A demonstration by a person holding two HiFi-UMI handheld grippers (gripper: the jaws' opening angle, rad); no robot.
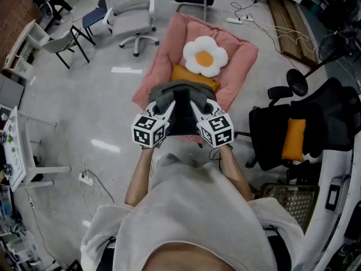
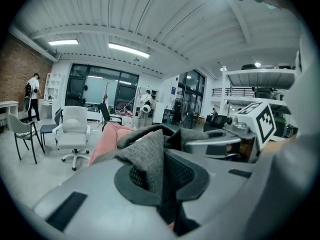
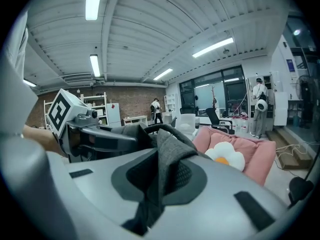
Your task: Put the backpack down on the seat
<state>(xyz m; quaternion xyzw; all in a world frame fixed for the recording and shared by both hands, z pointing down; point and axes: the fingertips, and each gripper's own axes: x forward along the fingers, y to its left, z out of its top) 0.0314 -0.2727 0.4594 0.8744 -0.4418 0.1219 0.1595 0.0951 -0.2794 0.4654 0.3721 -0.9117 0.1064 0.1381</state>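
Item one, left gripper [image 2: 161,186]: I see its jaws closed tight on a fold of grey fabric, which stands up in a ridge between the pads. Item two, right gripper [image 3: 156,184]: its jaws are likewise clamped on a grey fold that rises between them and trails down through the gap. Item three, backpack [image 1: 180,101]: grey with a dark panel, it hangs between the two grippers, pinched at its top on either side, and each gripper shows in the other's view just across the fabric. Item four, seat [image 1: 169,49]: a pink padded lounger lying ahead of and below both pairs of jaws. The backpack overlaps its near edge from my head view, but I cannot tell whether the bag touches the padding. Item five, egg-shaped cushion [image 1: 205,56]: white with a yellow centre, on the seat beyond the jaws. Item six, orange cushion [image 1: 192,75]: it lies between the egg-shaped cushion and the backpack, partly covered by the bag. Item seven, white office chair [image 1: 131,10]: well beyond the left jaws. Item eight, black chair [image 1: 324,117]: well off to the outer side of the right jaws.
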